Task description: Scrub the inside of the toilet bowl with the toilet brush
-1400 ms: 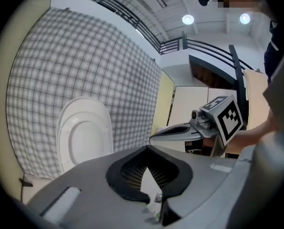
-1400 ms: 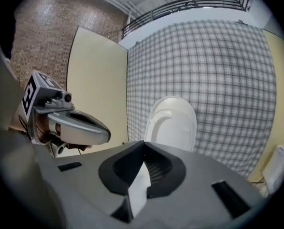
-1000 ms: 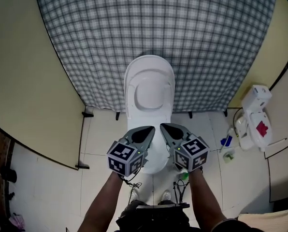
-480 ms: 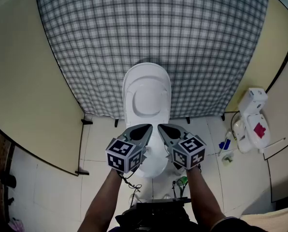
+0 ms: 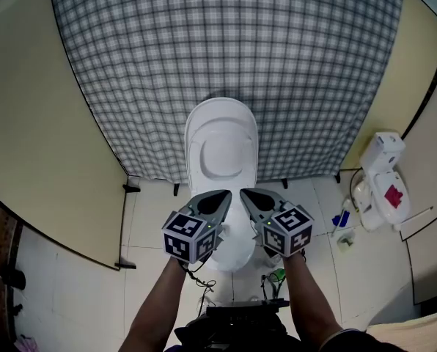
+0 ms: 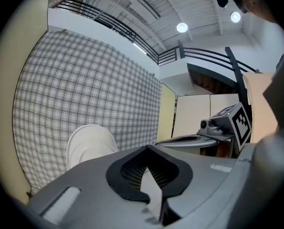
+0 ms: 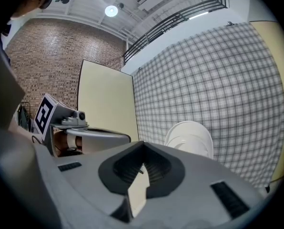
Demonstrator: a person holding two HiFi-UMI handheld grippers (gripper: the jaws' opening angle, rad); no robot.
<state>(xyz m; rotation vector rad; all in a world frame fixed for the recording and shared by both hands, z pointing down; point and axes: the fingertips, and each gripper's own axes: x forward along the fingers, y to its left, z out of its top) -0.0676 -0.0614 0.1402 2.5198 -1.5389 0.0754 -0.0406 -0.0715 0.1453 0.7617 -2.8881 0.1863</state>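
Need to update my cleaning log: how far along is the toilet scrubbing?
Done: the toilet lid stands raised, nothing more. In hand: nothing. The left tool and right tool are both shut and empty, held side by side above the bowl. Left: find and pick up the brush, which I cannot make out in these views, then scrub the bowl's inside.

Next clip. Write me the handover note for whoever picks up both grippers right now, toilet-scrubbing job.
Left gripper: jaws shut, empty.
Right gripper: jaws shut, empty.
Both held side by side over the front of the toilet, lid raised against the checked curtain.
No toilet brush can be made out; small items sit on the floor at right.
Done: nothing yet.
Left: find the toilet brush, scrub inside the toilet.
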